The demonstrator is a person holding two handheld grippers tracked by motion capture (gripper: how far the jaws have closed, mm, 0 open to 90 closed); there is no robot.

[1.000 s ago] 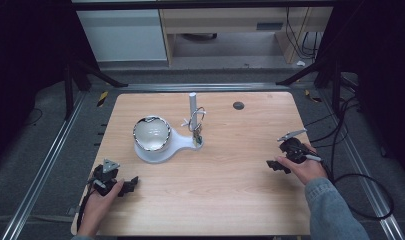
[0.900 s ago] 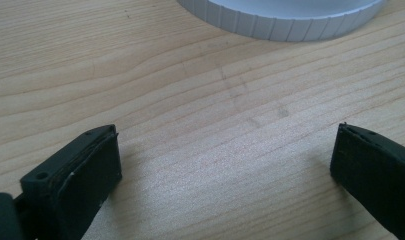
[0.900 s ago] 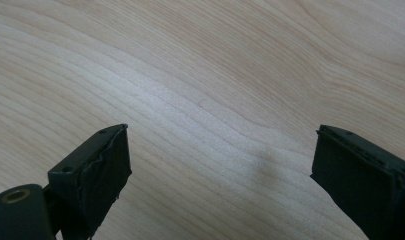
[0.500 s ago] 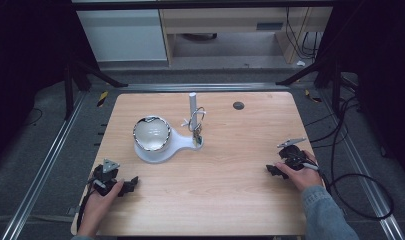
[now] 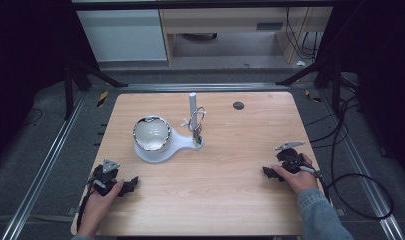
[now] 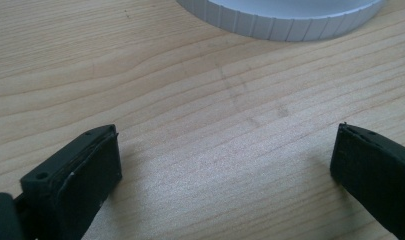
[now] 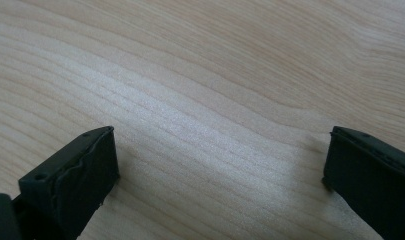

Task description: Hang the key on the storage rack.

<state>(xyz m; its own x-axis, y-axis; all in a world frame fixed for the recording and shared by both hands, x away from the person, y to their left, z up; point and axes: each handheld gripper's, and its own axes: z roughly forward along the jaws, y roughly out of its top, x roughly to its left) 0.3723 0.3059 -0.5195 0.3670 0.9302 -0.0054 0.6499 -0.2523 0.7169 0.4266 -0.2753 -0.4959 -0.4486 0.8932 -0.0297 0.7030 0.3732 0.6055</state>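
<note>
A white stand [image 5: 160, 148] with a ribbed round base [image 6: 290, 20] sits at the table's middle left, carrying a shiny bowl [image 5: 151, 133]. An upright post [image 5: 193, 107] on it holds a metal ring with keys [image 5: 196, 122]. My left gripper [image 5: 130, 184] rests low on the wood near the front left corner, open, nothing between its jaws [image 6: 225, 170]. My right gripper [image 5: 268, 172] lies by the right edge, also open over bare wood [image 7: 220, 165].
The wooden table [image 5: 230, 200] has a small dark round plug [image 5: 238, 105] near its back right. Cables [image 5: 360, 185] trail off the right side. Metal rails [image 5: 45, 165] flank the table; cabinets [image 5: 125, 35] stand behind it.
My right gripper has slid a little toward the person's side of the table. The left gripper and the stand have stayed put.
</note>
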